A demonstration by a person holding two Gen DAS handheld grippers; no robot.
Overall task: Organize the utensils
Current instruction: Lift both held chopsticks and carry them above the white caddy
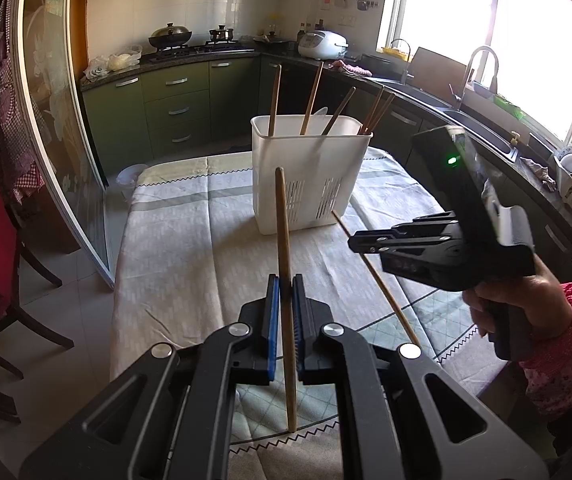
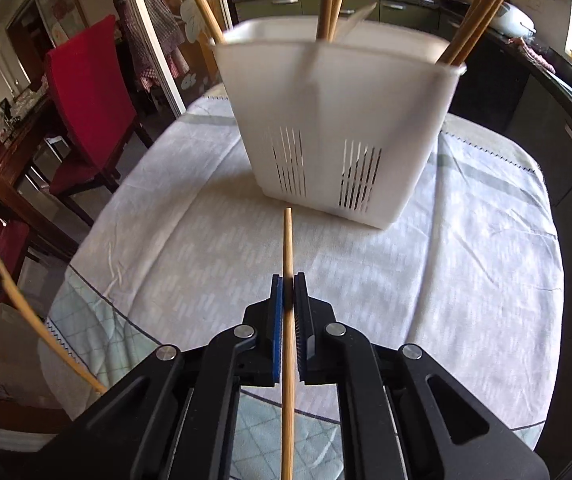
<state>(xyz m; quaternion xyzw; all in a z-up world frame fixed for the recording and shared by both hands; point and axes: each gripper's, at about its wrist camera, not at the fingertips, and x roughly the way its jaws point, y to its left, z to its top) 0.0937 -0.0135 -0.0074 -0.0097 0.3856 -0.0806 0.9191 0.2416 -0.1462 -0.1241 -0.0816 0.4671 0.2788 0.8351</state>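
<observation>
Two grippers each pinching one chopstick, left gripper point(image 1: 285, 292) squeezing its chopstick point(image 1: 285, 240) upright before the white holder point(image 1: 306, 176), right gripper point(image 2: 288, 292) clamping another chopstick point(image 2: 287, 248) pointing at the holder point(image 2: 334, 120) standing on the clothed table point(image 2: 166, 240).

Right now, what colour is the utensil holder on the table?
White, with dark vent slits low on its front. The utensil holder shows best in the right wrist view.

Chopsticks point(image 1: 286, 248) were matt bare wood; holder point(image 2: 326, 120) smooth white plastic w/ slotted sides; bench cloth point(image 2: 206, 248) woven, creased; claw pads point(image 1: 273, 320) ribbed blue rubber.
</observation>
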